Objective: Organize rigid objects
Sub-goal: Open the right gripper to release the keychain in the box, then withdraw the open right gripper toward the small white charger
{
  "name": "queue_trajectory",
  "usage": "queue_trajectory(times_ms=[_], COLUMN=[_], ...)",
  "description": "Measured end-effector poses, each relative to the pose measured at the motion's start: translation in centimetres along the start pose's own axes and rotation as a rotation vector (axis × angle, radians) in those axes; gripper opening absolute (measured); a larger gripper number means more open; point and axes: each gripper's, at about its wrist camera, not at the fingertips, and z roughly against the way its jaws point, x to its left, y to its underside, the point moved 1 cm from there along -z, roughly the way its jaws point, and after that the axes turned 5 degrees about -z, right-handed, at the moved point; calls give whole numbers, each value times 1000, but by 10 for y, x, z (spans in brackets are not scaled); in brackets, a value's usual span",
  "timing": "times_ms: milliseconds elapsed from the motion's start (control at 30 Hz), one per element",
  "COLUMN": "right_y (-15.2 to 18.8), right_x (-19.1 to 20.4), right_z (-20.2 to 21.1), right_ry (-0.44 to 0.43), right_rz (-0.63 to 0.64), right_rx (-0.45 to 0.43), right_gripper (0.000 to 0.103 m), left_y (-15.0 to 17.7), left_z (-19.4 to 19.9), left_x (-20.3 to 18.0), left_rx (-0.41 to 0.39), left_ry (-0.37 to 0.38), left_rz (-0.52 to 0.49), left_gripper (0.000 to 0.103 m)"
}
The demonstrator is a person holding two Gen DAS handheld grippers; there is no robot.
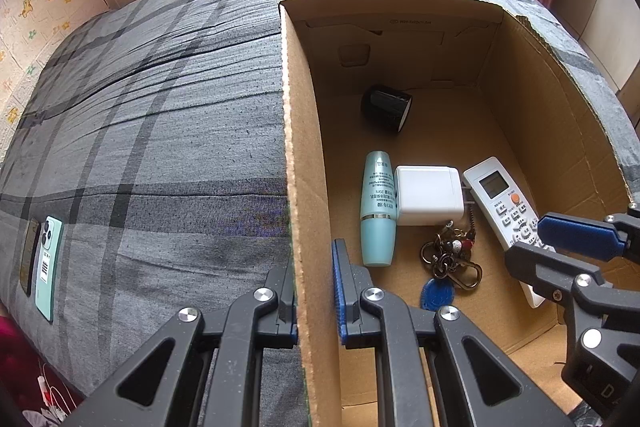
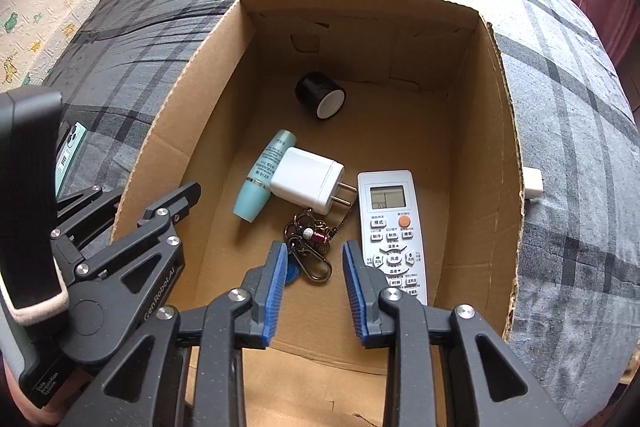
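Note:
An open cardboard box point(image 1: 286, 107) stands on a grey plaid bed. My left gripper point(image 1: 316, 283) is shut on the box's left wall, one finger outside and one inside. On the box floor lie a white remote point(image 2: 394, 227), a white charger plug point(image 2: 308, 181), a teal tube point(image 2: 262, 175), a black cylinder point(image 2: 320, 95) on its side, and a key ring point(image 2: 310, 239) with a blue tag. My right gripper point(image 2: 314, 267) hovers open above the key ring, with nothing between its blue pads. The remote's near end is hidden behind its right finger.
Two phones point(image 1: 42, 259) lie side by side on the bed left of the box. A small white object point(image 2: 534, 183) rests on the bed beside the box's right wall. A wall with cartoon stickers and a window stand beyond the bed.

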Motion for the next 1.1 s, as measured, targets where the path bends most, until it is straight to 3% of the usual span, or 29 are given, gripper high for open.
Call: queue_trajectory(times_ms=[433,567,833,900,1100], right_y=[0,-2,-12,-16,-24], right_x=[-4,-10,-22,-27,-46], right_z=[19,31,61,68,83], right_ry=[36,35,57,59,80], right_rz=[17,3,-10,-20,-51], right_rx=[-56,-84,-157,-171,-204], right_gripper=[49,62,80,89,100], left_y=[0,0,0,0,0], left_z=[0,0,0,0,0], left_x=[-1,-1,0,0,0], left_rx=[1,1,2,2,4], left_ry=[-3,-3,-4,-4,-5], left_rz=[-2,-2,-2,-2,-4], left_gripper=[14,14,14,14,14])
